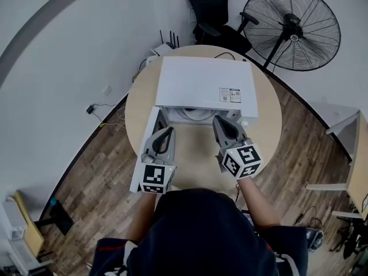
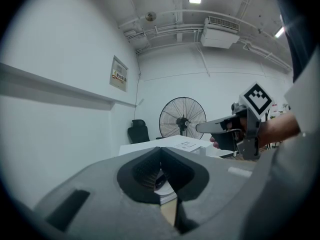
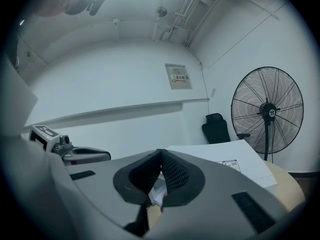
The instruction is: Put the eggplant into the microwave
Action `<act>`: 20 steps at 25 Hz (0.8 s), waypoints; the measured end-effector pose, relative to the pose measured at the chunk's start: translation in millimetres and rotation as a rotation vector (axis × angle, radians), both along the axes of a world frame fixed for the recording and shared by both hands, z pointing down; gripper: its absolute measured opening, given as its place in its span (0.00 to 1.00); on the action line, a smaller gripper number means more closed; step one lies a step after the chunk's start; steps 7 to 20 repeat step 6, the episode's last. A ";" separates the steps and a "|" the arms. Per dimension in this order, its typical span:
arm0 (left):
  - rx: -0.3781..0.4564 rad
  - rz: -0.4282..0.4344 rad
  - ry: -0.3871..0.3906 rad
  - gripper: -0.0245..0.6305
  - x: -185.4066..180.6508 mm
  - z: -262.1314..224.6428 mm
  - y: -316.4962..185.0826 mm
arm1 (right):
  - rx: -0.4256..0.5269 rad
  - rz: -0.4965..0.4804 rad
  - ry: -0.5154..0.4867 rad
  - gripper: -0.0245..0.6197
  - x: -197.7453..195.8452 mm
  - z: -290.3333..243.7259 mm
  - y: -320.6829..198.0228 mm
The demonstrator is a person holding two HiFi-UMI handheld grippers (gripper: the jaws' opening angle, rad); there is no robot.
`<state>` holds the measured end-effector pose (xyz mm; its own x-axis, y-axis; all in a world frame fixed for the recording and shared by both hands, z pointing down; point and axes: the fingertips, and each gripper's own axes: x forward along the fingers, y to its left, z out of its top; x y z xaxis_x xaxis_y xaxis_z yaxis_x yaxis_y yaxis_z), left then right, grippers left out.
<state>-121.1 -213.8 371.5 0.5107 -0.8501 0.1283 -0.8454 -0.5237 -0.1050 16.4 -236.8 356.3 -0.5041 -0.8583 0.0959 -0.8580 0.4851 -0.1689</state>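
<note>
Closed grippers before the white box-shaped microwave [image 1: 207, 86] on a round pale wooden table [image 1: 265, 119].
Centre frame: left gripper [image 1: 167, 132] and right gripper [image 1: 221, 121], jaws pressed together, hold nothing.

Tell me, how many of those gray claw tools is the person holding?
2: the left gripper in front of the microwave, left side; the right gripper beside it, right side. No others show.

A round light-wood counter [image 1: 270, 119] is noted on a dark wood-plank floor [image 1: 98, 171], enclosed by plain white walls [image 1: 75, 50]. A black pedestal fan [image 1: 291, 27] and a black office chair [image 1: 208, 4] are placed behind it. An air-conditioning unit [image 2: 220, 31] is mounted at the ceiling, and a small notice [image 2: 119, 74] is fixed to one wall.
</note>
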 end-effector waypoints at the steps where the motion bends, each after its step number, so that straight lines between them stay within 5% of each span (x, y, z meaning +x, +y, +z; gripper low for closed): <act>1: 0.000 0.001 -0.001 0.06 0.4 -0.1 -0.3 | 0.001 0.001 0.001 0.06 0.5 -0.2 -0.2; 20: 0.000 0.004 -0.003 0.06 3.0 0.5 -0.7 | 0.002 0.007 0.008 0.06 3.7 1.2 -0.8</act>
